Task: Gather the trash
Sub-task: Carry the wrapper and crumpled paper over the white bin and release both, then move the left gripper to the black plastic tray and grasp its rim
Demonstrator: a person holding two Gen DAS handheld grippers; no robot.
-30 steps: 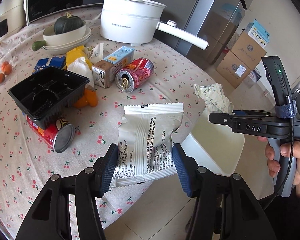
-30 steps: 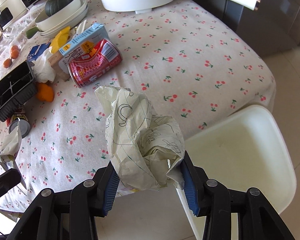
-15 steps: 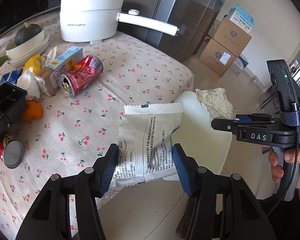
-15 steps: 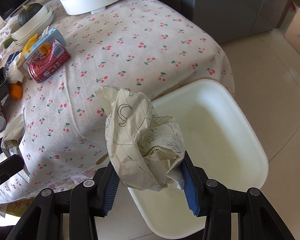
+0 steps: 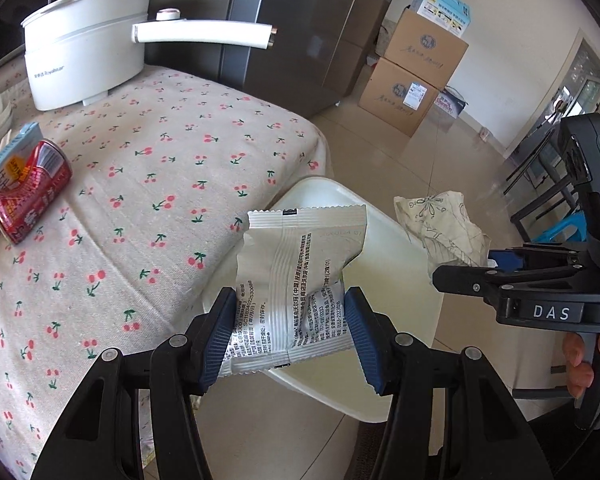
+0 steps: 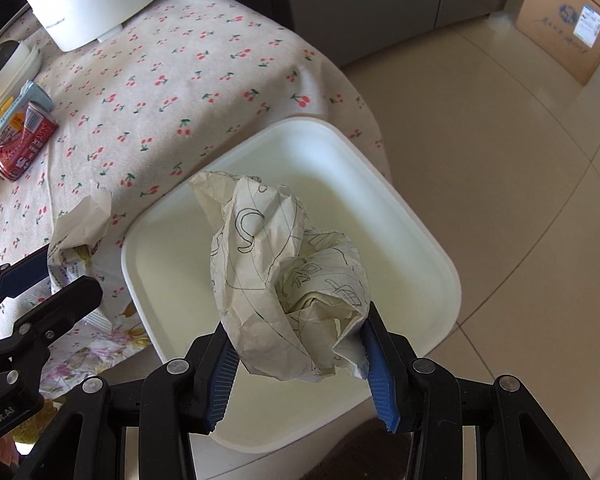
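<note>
My left gripper (image 5: 288,330) is shut on a silvery snack wrapper (image 5: 296,280), held over the near rim of a white bin (image 5: 396,396) that stands on the floor beside the table. My right gripper (image 6: 298,354) is shut on a crumpled printed paper wad (image 6: 284,280), hanging above the open white bin (image 6: 416,240). In the left wrist view the paper wad (image 5: 444,224) and the right gripper's body show at the right, held by a hand (image 5: 580,360). In the right wrist view the wrapper (image 6: 80,232) and left gripper appear at the left edge.
A table with a cherry-print cloth (image 5: 148,184) carries a red can (image 5: 24,196), a drink carton (image 5: 8,152) and a white pot (image 5: 84,40) with a long handle. Cardboard boxes (image 5: 412,76) are stacked by the far wall. A tiled floor (image 6: 520,152) surrounds the bin.
Both grippers have moved off the table toward the white bin, still carrying the wrapper and the paper wad. The bin now lies directly under the paper wad.
</note>
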